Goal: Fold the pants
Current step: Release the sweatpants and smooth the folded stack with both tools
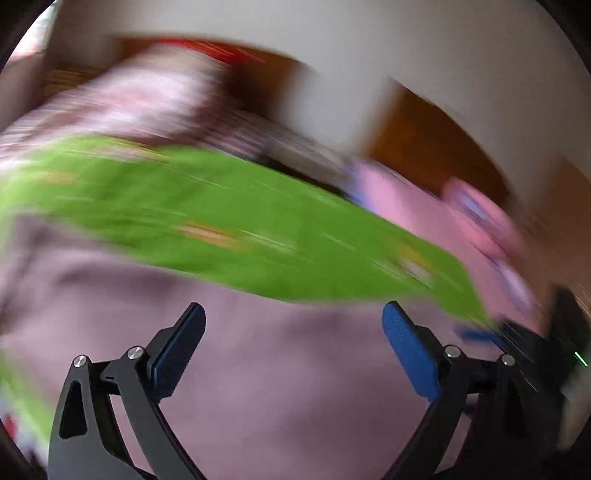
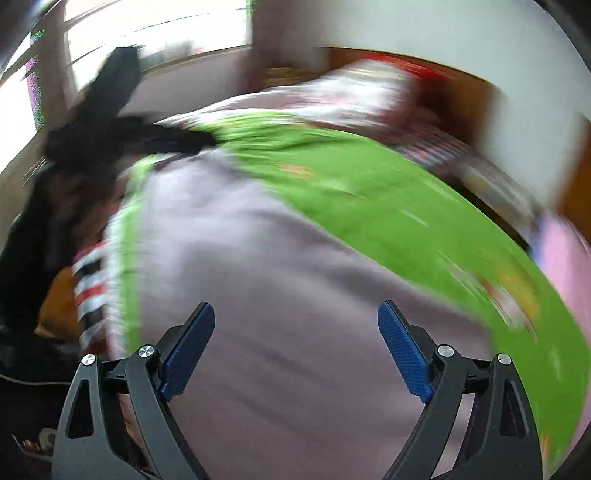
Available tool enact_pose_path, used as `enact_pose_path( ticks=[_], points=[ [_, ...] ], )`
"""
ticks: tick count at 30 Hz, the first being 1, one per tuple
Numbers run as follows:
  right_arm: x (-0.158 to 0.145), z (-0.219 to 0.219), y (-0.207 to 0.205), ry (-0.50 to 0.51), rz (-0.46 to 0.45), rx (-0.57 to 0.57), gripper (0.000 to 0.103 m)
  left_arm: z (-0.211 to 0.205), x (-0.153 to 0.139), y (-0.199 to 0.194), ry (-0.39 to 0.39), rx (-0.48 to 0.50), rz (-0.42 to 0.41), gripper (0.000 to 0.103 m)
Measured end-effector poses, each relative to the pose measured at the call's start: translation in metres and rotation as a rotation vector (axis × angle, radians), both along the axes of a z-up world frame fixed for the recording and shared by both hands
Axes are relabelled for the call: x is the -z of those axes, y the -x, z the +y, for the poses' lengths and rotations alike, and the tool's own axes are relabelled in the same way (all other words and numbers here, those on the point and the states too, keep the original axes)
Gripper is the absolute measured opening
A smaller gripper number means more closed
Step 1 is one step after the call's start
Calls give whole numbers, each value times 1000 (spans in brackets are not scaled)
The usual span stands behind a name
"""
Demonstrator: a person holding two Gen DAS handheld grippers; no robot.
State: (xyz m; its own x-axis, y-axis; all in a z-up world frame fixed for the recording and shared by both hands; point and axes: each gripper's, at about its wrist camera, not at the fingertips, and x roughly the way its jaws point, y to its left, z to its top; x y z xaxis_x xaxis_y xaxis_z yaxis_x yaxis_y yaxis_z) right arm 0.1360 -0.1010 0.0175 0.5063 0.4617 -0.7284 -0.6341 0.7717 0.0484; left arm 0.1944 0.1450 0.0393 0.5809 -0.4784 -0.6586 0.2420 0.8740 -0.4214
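Observation:
Both views are heavily motion-blurred. Mauve-grey pants (image 1: 258, 369) lie spread on a green sheet (image 1: 221, 206) and fill the lower half of each view; they also show in the right wrist view (image 2: 277, 277). My left gripper (image 1: 293, 317) is open and empty, its blue pads wide apart just above the pants. My right gripper (image 2: 296, 317) is open and empty over the pants too. The other gripper shows as a dark blurred shape at the right edge of the left wrist view (image 1: 535, 354) and at the upper left of the right wrist view (image 2: 99, 122).
The green sheet (image 2: 388, 192) covers a bed. A pink pillow (image 1: 424, 206) and a pink-white patterned blanket (image 1: 140, 96) lie beyond it. A red, white and black striped cloth (image 2: 90, 291) lies at the bed's left edge. A bright window (image 2: 155, 29) is behind.

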Motion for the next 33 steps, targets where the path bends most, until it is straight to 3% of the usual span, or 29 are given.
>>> enact_pose_path(
  ticks=[2,5,11,13,15,17,19,20,23,28,30,33],
  points=[
    [8,-51,1,-13,21,167,87,-63,13,-20,-16,183,89,96],
    [20,-124,7,14,48,402,87,-139,21,-39,-63,369,109,96],
    [33,-230,44,-6,51,670,87,-242,40,-53,-116,595,95,96],
    [39,-256,54,-71,64,712,87,-260,54,-59,-151,610,78,96],
    [45,-264,62,-74,73,698,87,-265,72,-72,-146,610,98,96],
    [59,-273,67,-56,112,682,88,-262,75,-78,-72,629,70,101],
    [81,-285,71,-63,177,681,88,-262,75,-81,-65,647,36,101],
    [83,-292,81,-112,140,650,87,-264,75,-80,-69,651,13,101],
    [83,-303,91,-191,140,638,87,-267,75,-81,-115,601,-14,101],
    [56,-290,106,-104,78,722,86,-263,76,-89,-49,576,-1,101],
    [46,-280,122,-117,43,704,86,-266,76,-88,-73,575,-12,101],
    [60,-255,135,-16,85,659,87,-273,75,-82,-134,575,-33,101]
  ],
)
